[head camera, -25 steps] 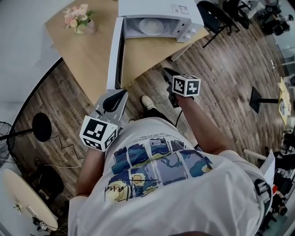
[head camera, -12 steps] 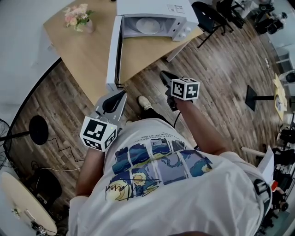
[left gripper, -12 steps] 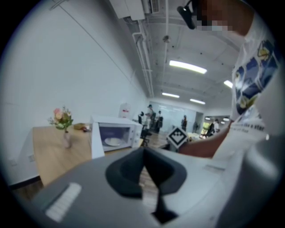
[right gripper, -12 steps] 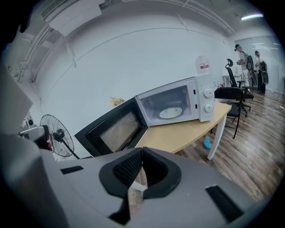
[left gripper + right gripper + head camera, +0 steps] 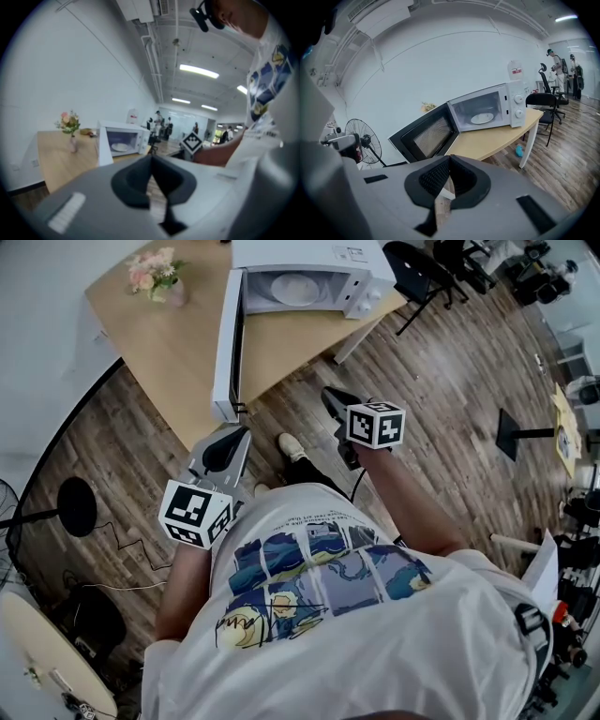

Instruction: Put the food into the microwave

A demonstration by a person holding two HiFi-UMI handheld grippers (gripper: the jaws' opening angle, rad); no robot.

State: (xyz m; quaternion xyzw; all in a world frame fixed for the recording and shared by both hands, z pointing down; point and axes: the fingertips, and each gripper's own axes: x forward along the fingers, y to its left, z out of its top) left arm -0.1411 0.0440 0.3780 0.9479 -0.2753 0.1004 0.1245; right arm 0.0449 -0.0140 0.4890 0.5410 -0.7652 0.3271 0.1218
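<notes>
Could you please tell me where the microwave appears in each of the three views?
Head view: the microwave is at the top centre, with its door swung open to the left.
Left gripper view: the microwave is left of centre, at mid-height.
Right gripper view: the microwave is right of centre, at mid-height.
Shared landmark: the wooden table it stands on.

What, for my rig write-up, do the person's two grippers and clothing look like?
The left gripper and right gripper have light grey bodies with black pads lining the jaws. Each carries a white cube with black square markers, one on the left, one on the right. The person wears a white short-sleeved T-shirt with a blue painting-style print.
</notes>
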